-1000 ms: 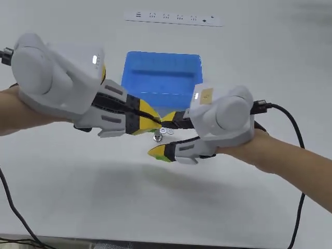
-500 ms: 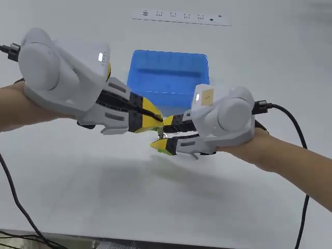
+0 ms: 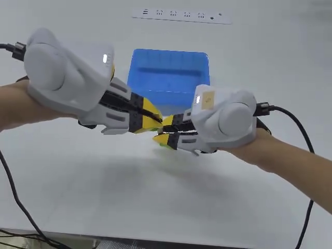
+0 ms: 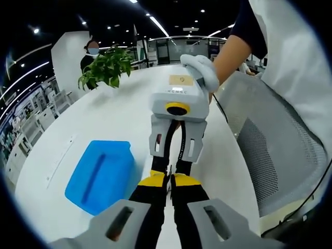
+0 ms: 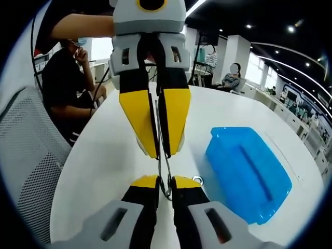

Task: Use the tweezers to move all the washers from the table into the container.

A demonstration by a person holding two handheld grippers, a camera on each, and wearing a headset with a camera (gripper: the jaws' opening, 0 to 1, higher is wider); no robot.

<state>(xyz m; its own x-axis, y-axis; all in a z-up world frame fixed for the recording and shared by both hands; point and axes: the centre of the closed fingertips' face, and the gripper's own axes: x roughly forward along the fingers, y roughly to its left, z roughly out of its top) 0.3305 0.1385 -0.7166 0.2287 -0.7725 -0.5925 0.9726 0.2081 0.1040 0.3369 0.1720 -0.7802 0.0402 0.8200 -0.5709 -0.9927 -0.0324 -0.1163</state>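
Clamps the tweezers (image 5: 162, 155) between the closed fingers of left gripper (image 4: 167, 180) and right gripper (image 5: 165, 182), over the counter (image 5: 104, 155) near a washer (image 5: 197, 181) and container (image 5: 249, 174).

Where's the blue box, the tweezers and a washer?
blue box (image 3: 168, 72), head view, its bare floor.
tweezers (image 5: 161, 167), right gripper view, the thin metal legs.
washer (image 5: 197, 181), right gripper view, its shiny rim.

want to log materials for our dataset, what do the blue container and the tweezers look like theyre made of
The blue container looks like plastic: even saturated colour, soft sheen, moulded rounded corners. The tweezers are probably metal: thin silvery strips that glint, though too small to be sure.
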